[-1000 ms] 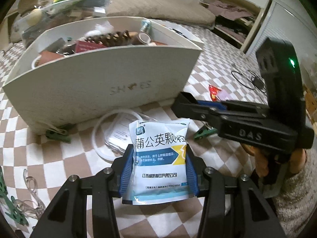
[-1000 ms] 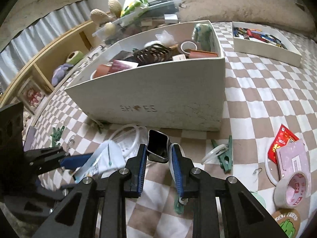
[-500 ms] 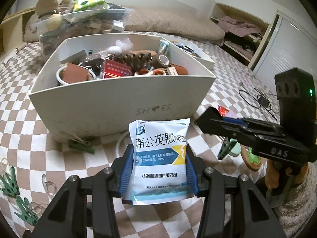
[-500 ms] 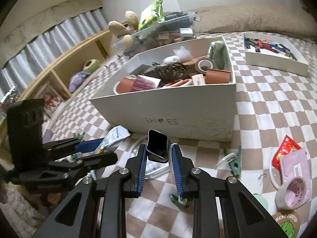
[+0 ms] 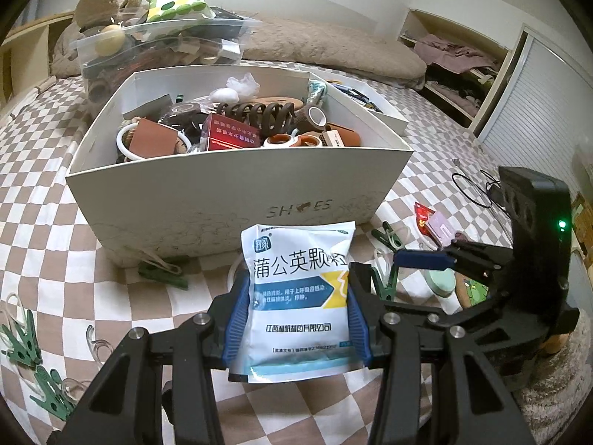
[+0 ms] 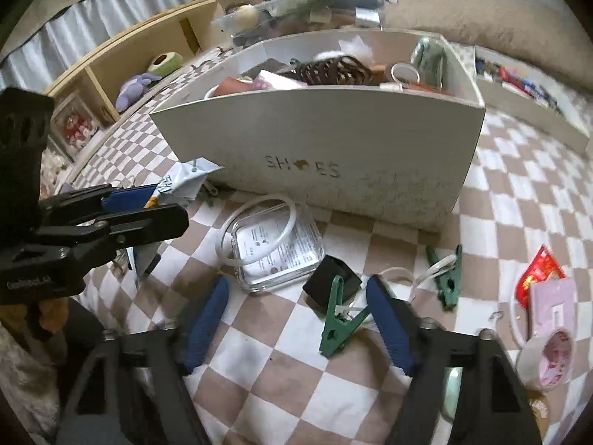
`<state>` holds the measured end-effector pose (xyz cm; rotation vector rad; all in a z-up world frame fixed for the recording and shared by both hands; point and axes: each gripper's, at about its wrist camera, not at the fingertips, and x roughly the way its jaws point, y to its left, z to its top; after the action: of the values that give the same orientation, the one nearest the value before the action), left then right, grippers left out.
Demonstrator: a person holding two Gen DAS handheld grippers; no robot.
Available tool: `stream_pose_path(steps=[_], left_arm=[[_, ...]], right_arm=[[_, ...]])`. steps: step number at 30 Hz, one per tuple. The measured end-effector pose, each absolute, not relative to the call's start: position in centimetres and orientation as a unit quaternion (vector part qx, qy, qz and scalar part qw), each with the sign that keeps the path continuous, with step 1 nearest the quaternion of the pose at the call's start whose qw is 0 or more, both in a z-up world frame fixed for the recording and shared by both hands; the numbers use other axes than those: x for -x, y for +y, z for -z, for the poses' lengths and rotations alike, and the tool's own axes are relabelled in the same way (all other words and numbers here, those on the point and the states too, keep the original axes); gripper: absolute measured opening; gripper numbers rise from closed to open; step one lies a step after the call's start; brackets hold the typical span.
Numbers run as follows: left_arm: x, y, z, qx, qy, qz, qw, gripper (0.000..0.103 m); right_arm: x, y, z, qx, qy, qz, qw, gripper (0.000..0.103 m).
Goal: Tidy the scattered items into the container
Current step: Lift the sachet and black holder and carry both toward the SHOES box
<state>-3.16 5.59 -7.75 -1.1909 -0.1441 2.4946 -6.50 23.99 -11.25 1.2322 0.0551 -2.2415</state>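
Observation:
A white shoe box [image 5: 237, 200] full of small items stands on the checkered cloth; it also shows in the right wrist view [image 6: 333, 141]. My left gripper [image 5: 296, 311] is shut on a white and blue medicine sachet [image 5: 296, 289], held in front of the box's near wall. My right gripper [image 6: 296, 315] is open and empty, low over the cloth. A small black box [image 6: 331, 283] lies between its fingers, beside a green clip [image 6: 339, 319]. The right gripper [image 5: 422, 259] shows at the right in the left wrist view.
A clear plastic case [image 6: 276, 252] with a white ring [image 6: 255, 230] lies before the box. Green clips [image 6: 446, 278] [image 5: 163, 272], a red packet [image 6: 539, 272], a pink pad [image 6: 552, 309] and a tape roll [image 6: 548, 359] lie scattered. A white tray [image 6: 530, 111] stands far right.
My right gripper has opened and let go of the small black box, which now lies on the cloth. My left gripper has risen with the sachet, nearer the box.

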Motion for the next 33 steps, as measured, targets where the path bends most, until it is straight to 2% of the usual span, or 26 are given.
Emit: stream_pose_path(steps=[8,10,11,12,18,31,33], left_arm=[[3.0,5.4,7.5,0.420,-0.052,-0.887,0.186,0.048],[3.0,5.3,7.5,0.419,-0.054,-0.887,0.184,0.048],[3.0,5.3,7.5,0.419,-0.055,-0.887,0.184,0.048],[3.0,5.3,7.5,0.419,-0.055,-0.887,0.184,0.048],[3.1,5.4,7.5,0.420,-0.054,-0.887,0.185,0.048],[3.0,6.0,7.9,0.426,-0.048,-0.884,0.189,0.048],[3.0,6.0,7.9,0.426,-0.047,-0.883,0.190,0.048]], right_arm=[[6.0,23.2,11.0,-0.463,0.018,0.817,0.343,0.077],[6.1,22.9,11.3,-0.472,0.018,0.810,0.347,0.067],[6.2,22.7,11.7,-0.481,0.016,0.803,0.352,0.055],[6.2,22.7,12.0,-0.488,0.012,0.798,0.354,0.053],[7.1,22.6,14.3,-0.528,0.036,0.792,0.306,0.053],[9.6,24.5,14.3,-0.514,0.022,0.826,0.231,0.052],[9.9,24.4,14.7,-0.512,0.024,0.829,0.226,0.046]])
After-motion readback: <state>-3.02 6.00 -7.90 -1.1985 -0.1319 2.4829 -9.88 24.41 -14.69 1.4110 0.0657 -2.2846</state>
